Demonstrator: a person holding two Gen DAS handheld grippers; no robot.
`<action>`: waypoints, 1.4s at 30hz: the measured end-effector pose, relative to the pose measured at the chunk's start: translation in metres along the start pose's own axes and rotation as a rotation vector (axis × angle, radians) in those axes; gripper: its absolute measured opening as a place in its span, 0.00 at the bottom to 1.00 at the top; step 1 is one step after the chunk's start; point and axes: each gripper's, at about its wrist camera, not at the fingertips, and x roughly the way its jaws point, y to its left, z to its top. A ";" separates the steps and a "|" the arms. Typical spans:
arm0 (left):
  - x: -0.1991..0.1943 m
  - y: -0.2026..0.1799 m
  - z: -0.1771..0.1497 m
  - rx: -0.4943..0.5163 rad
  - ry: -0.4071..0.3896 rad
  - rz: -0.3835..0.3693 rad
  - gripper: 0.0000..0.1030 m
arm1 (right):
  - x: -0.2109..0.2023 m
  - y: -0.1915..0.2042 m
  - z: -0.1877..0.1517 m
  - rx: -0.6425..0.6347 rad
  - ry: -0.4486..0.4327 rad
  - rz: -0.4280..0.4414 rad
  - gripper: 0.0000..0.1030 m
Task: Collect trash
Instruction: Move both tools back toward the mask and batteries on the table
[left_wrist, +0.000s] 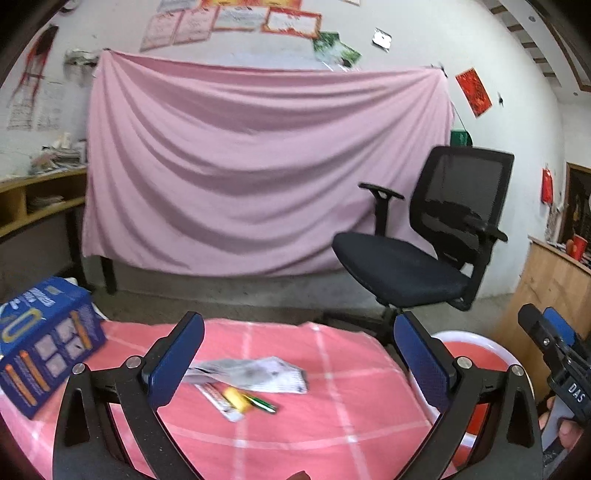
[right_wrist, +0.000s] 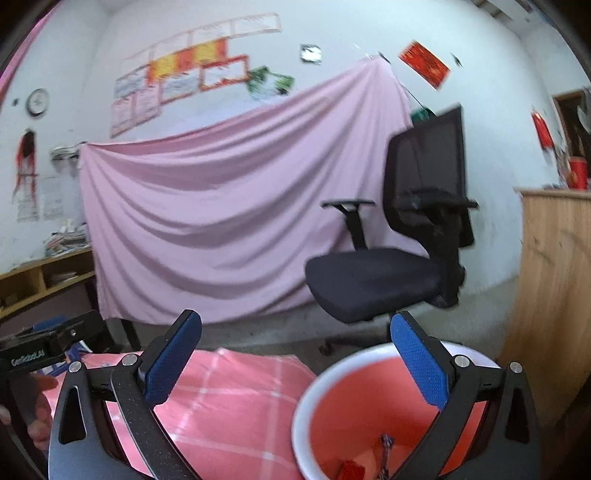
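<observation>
A pile of trash lies on the pink checked tablecloth (left_wrist: 295, 435): a crumpled paper wrapper (left_wrist: 258, 374), a yellow piece (left_wrist: 236, 398), a green pen-like item (left_wrist: 263, 402) and a flat packet (left_wrist: 218, 400). My left gripper (left_wrist: 299, 354) is open and empty, above and just short of the pile. My right gripper (right_wrist: 295, 358) is open and empty over the red bin with a white rim (right_wrist: 314, 387); small bits of trash (right_wrist: 384, 452) lie in its bottom. The bin also shows in the left wrist view (left_wrist: 476, 339), at the table's right edge.
A blue cardboard box (left_wrist: 44, 343) stands on the table's left. A black office chair (left_wrist: 424, 251) stands beyond the table, before a pink sheet (left_wrist: 240, 166) hung on the wall. A wooden counter (right_wrist: 554, 295) is at right, wooden shelves (left_wrist: 33, 199) at left.
</observation>
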 end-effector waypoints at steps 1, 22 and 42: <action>-0.005 0.006 0.000 -0.004 -0.017 0.012 0.98 | -0.001 0.005 0.001 -0.012 -0.015 0.012 1.00; -0.047 0.104 -0.029 0.057 -0.089 0.156 0.98 | 0.029 0.109 -0.026 -0.233 -0.025 0.195 1.00; 0.023 0.127 -0.054 -0.009 0.333 0.118 0.76 | 0.139 0.127 -0.067 -0.141 0.550 0.384 0.84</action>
